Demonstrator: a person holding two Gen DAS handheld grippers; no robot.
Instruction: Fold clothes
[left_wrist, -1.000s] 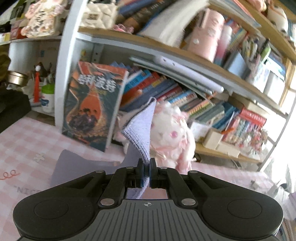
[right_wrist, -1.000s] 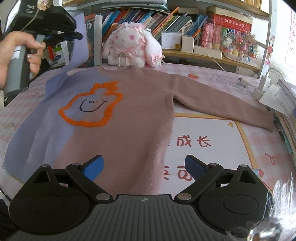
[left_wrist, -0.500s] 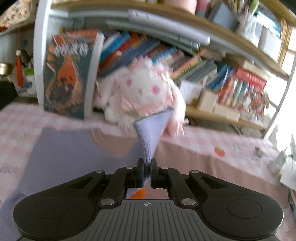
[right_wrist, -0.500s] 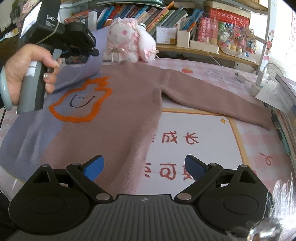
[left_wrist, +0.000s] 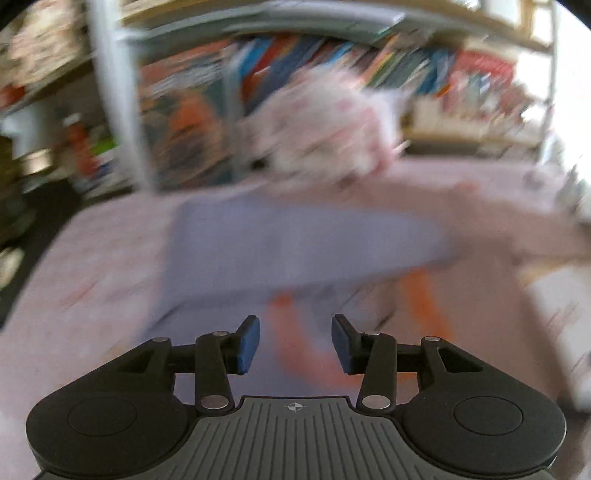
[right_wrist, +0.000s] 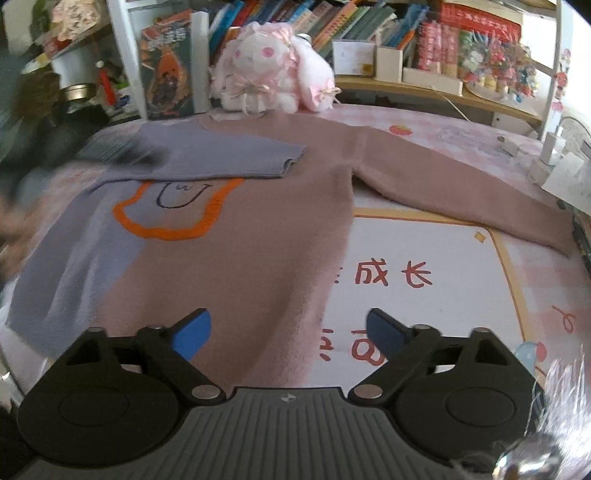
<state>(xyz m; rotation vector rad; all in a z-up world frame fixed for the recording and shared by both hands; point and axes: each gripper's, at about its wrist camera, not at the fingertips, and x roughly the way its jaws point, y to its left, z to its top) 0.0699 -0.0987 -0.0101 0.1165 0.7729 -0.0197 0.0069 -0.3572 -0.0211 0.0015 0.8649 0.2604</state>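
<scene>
Bookshelf (right_wrist: 332, 22) holds books; sweater (right_wrist: 258, 229) flat; left gripper (left_wrist: 295, 341), right gripper (right_wrist: 288, 330) agape, empty.

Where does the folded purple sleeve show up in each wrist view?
Left wrist: the purple sleeve is a blurred band across the middle, beyond the open left gripper.
Right wrist: it lies upper left, laid across the sweater's chest above the orange outline.
Shared landmark: the pink plush bunny, behind the sweater in both.
</scene>
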